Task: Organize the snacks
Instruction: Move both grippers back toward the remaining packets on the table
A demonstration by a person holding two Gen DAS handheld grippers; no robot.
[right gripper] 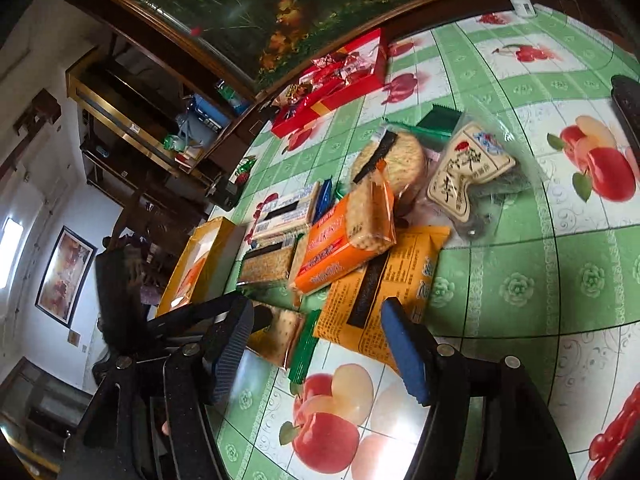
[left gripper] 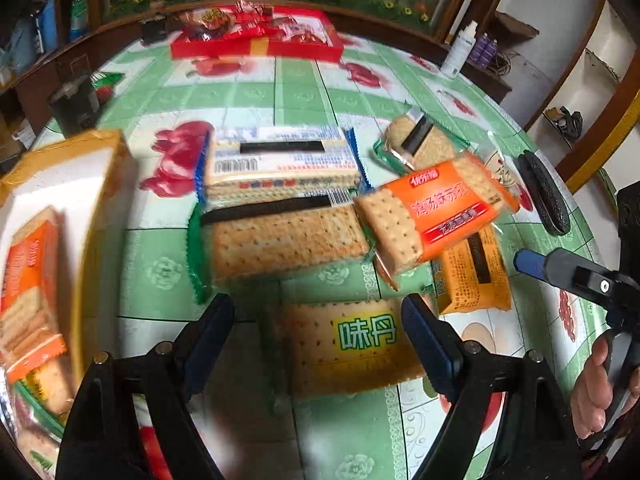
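We hold our left gripper (left gripper: pixel 318 322) with jaws spread, empty, over a cracker packet with a yellow label reading 味丹 (left gripper: pixel 366 334) on the green fruit-print tablecloth (left gripper: pixel 256 96). Our right gripper (right gripper: pixel 316 354) is likewise parted, empty, near an orange cracker packet (right gripper: pixel 344 240).

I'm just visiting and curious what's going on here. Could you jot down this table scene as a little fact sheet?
Surface: table under a green fruit-print cloth
Main pile: cracker packs lying loose mid-table
Top of pile: orange cracker pack, resting on others
Nearest left tool: green-and-yellow cracker pack, on the cloth
Open container: yellow box with cracker packs already inside
Far edge: red box holding wrapped sweets
Left gripper: jaws open, holding nothing
Right gripper: jaws open, holding nothing
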